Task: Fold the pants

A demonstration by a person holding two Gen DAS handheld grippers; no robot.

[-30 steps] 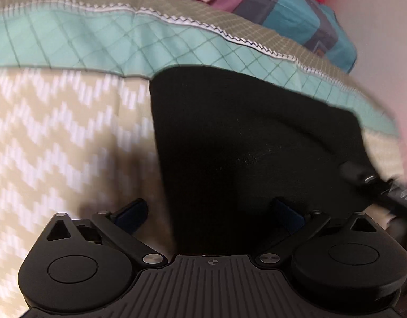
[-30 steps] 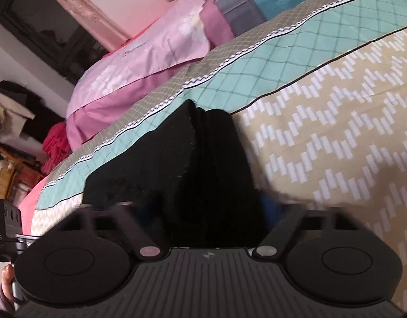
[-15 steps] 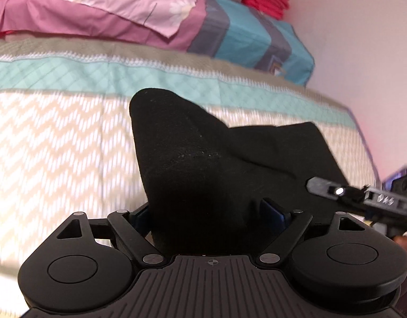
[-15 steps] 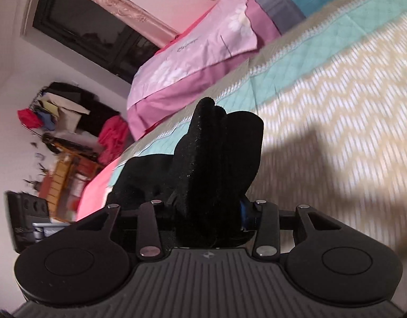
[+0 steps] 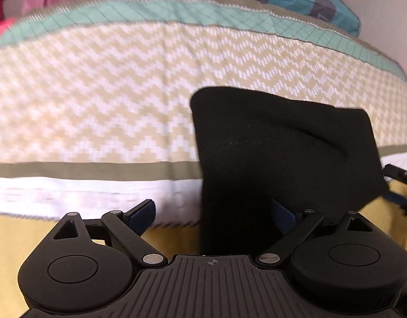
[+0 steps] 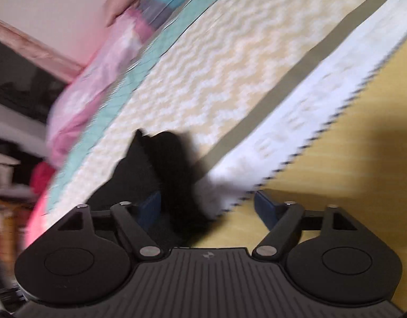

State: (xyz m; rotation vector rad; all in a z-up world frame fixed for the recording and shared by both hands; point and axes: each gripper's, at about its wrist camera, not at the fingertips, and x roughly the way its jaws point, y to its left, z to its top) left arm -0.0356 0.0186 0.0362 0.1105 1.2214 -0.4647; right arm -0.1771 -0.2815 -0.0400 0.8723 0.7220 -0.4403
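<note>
Pointing steeply down at the bed, the left gripper (image 5: 214, 212) has its blue-padded fingers (image 5: 142, 212) spread wide; the black knit fabric pants (image 5: 277, 153) hang over the right pad w/ the left pad clear of the cloth, so no pinch there. Pants sit in a raised folded hump near the front edge of the patchwork bedspread w/ beige zigzag, teal and yellow bands (image 5: 97, 100), crossing its olive and white stripes. Right gripper (image 6: 207, 209) is angled down less steeply, view rolled sideways; its jaws are opening, black cloth lies betw. them close to the left pad, right pad well apart over the yellow band. Right view is heavily motion-blurred, so whether the cloth touches the left pad is unclear. Pink pillow (image 6: 97, 79) at the far edge is smeared. Lower pants are hidden behind both gripper bodies.
</note>
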